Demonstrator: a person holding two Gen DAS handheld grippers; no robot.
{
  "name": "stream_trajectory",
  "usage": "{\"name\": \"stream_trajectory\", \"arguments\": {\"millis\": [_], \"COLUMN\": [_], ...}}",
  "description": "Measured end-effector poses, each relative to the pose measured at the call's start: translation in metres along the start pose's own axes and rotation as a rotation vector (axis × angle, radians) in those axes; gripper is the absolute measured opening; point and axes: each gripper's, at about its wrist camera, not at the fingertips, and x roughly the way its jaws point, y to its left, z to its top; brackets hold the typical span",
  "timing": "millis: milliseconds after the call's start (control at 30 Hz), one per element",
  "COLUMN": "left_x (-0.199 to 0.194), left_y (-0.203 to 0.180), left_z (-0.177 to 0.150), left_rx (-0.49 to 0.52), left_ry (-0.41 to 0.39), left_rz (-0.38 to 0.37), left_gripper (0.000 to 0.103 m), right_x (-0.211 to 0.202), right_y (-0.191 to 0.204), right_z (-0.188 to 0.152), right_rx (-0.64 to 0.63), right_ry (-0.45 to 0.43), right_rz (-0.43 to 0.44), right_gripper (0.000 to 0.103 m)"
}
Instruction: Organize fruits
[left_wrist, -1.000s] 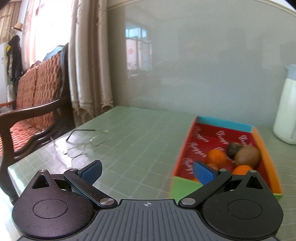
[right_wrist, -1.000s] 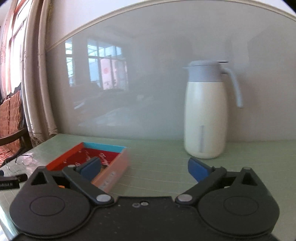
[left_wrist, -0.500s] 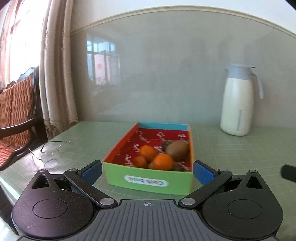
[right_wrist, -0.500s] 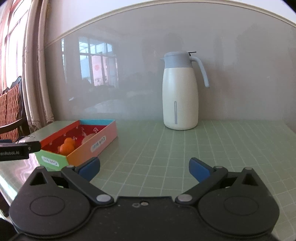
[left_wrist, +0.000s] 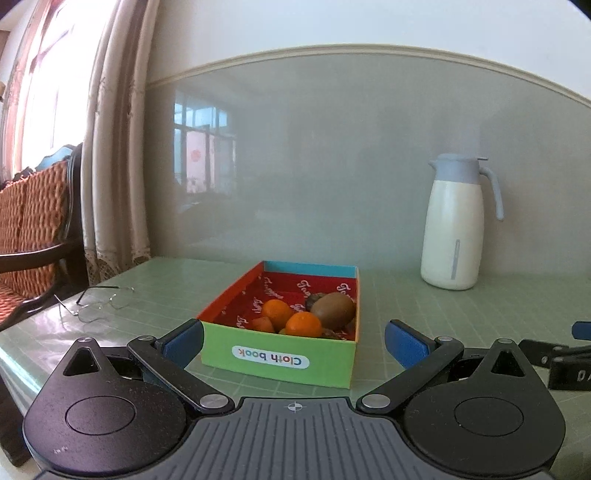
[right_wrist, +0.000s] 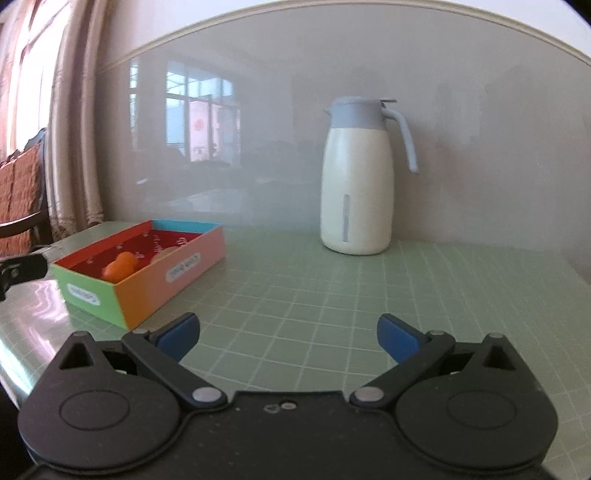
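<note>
Two black hand-held tools with blue pads

Left tool: ribbed grey body, crosshair mark, silver pivot screws, round black discs. Right tool: matching, smooth black body.

Green-fronted box, orange fruits, brown kiwi

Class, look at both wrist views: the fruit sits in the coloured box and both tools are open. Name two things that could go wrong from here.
1. The fruit is bunched at the near end of the box; the left tool, open and empty, reaching for an orange, might nudge the kiwi touching it.
2. The wire glasses lie on the table left of the box; a wide left swing could catch them.
</note>
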Motion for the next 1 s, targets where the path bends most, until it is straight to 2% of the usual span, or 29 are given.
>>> {"name": "stream_trajectory", "arguments": {"millis": [100, 233, 500, 1000], "left_x": [0.001, -0.002, 0.001, 0.002], "left_y": [-0.002, -0.004, 0.013, 0.011], "left_z": [-0.002, -0.005, -0.002, -0.005], "left_rx": [0.018, 0.074, -0.006, -0.016], "left_ry": [0.005, -0.011, 0.023, 0.026], "left_rz": [0.023, 0.056, 0.037, 0.03], "left_gripper": [0.103, 0.103, 0.103, 0.103], "right_x": [0.002, 0.003, 0.007, 0.009], "right_y": [-0.003, 0.004, 0.012, 0.013], "right_z": [-0.001, -0.002, -0.002, -0.002], "right_rx": [0.038, 0.025, 0.004, 0.006], "right_ry": [0.003, -0.013, -0.007, 0.0], "right_rz": [-0.007, 0.0, 0.016, 0.012], "right_gripper": [0.103, 0.103, 0.103, 0.103]}}
